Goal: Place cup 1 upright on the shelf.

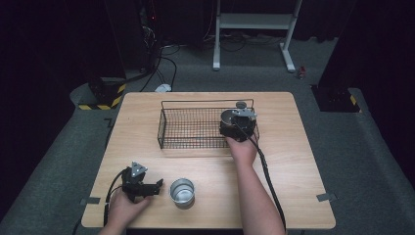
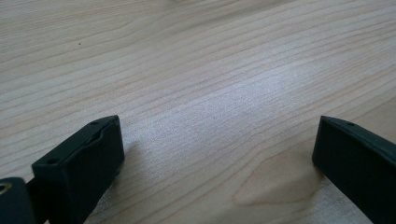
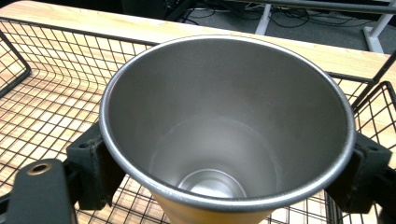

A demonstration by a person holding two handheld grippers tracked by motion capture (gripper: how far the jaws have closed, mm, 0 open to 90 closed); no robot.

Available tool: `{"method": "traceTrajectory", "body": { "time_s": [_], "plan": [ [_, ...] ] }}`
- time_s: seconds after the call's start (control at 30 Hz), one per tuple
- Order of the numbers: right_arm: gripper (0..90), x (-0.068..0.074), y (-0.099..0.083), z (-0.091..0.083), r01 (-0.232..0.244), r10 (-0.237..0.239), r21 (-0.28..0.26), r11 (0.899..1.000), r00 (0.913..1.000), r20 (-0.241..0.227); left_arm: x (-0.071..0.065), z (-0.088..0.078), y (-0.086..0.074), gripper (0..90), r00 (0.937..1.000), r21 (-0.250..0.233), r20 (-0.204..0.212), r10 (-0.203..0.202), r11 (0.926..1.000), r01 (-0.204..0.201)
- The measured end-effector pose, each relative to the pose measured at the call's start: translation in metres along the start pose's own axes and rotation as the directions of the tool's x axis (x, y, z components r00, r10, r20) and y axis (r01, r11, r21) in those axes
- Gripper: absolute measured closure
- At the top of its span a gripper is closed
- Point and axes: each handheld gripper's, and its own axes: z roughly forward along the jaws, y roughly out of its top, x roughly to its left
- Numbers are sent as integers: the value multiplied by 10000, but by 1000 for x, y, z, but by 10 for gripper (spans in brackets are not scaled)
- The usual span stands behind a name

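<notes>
Over wire basket (image 1: 188,128) right end: right tongs (image 1: 238,123) clamped on steel cup (image 3: 224,126), held above basket floor. Step: placing cup in basket. Next: lower, release. Left tongs (image 1: 157,185) wide open, empty, on desk (image 1: 205,166) beside second steel cup (image 1: 182,191), well short of basket.

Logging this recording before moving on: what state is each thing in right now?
Held cup: upright, empty, clamped between the jaws, over the basket.
Basket: on the table, its mesh floor bare where visible.
Table cup: upright on the table, free.
Left gripper: open, nothing between the jaws, over bare table.
Right gripper: shut on the held cup.
</notes>
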Motion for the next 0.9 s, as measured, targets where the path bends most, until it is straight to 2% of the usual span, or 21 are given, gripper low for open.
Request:
{"method": "traceTrajectory", "body": {
  "time_s": [0.3,0.9],
  "plan": [
    [138,-1,-3,-1,8,-9,108,9999,10000,83,0,0,0,24,10000,13,0,2,10000,-2],
    [119,-1,-2,-3,335,-336,279,9990,9994,34,0,0,0,24,10000,38,5,13,10000,-13]
  ]
}}
